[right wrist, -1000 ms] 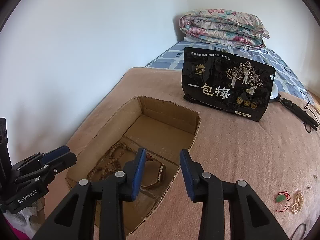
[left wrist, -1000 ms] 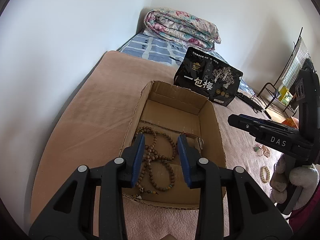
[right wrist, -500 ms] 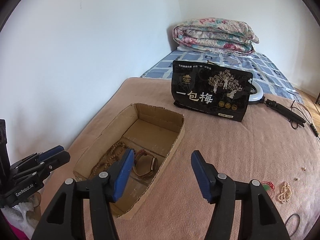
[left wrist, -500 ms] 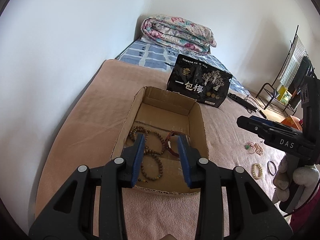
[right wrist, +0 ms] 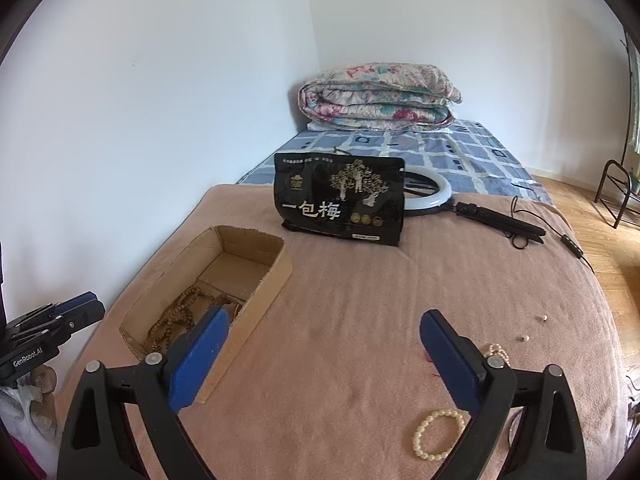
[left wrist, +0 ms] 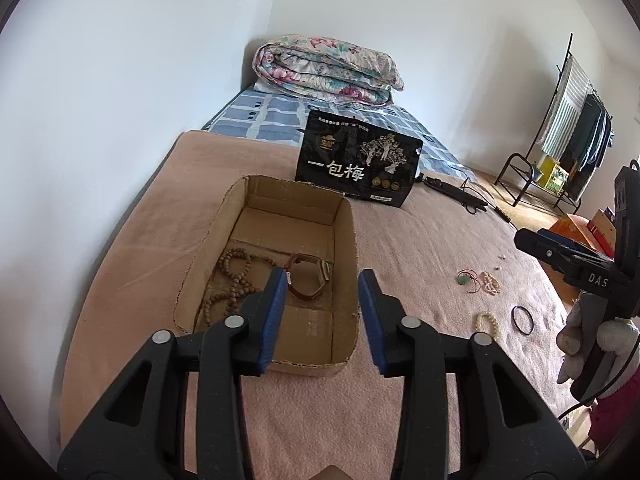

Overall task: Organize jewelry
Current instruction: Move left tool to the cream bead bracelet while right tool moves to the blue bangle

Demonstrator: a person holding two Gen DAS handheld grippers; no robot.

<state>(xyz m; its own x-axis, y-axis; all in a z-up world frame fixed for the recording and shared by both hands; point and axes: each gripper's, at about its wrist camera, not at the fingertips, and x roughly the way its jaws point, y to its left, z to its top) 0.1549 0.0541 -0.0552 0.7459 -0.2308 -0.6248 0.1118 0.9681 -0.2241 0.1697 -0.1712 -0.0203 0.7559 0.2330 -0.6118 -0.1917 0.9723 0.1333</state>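
An open cardboard box [left wrist: 206, 252] lies on the pink blanket, with a string of wooden beads [left wrist: 236, 276] and a brown bracelet [left wrist: 308, 282] inside. My left gripper [left wrist: 323, 280] hovers over the box's near end, its jaws opening with nothing between them. My right gripper [right wrist: 325, 320] hangs over the bare blanket to the right of the box [right wrist: 276, 280], jaws opening wide and empty. A pearl bracelet [right wrist: 436, 434] lies just under its right finger. On the blanket also lie a pearl string [left wrist: 491, 282], a green pendant on red cord [left wrist: 464, 279] and a black ring [left wrist: 523, 319].
A black snack bag [left wrist: 358, 168] stands behind the box. A ring light on its stand [right wrist: 428, 196] lies behind the bag, a folded quilt [left wrist: 324, 68] sits at the bed's far end. A white wall runs along the left. A clothes rack [left wrist: 560, 152] stands on the floor at right.
Both grippers have drawn back and up from the box. The right jaws have spread from narrow to wide and swung right toward the pearls. The left jaws have widened somewhat.
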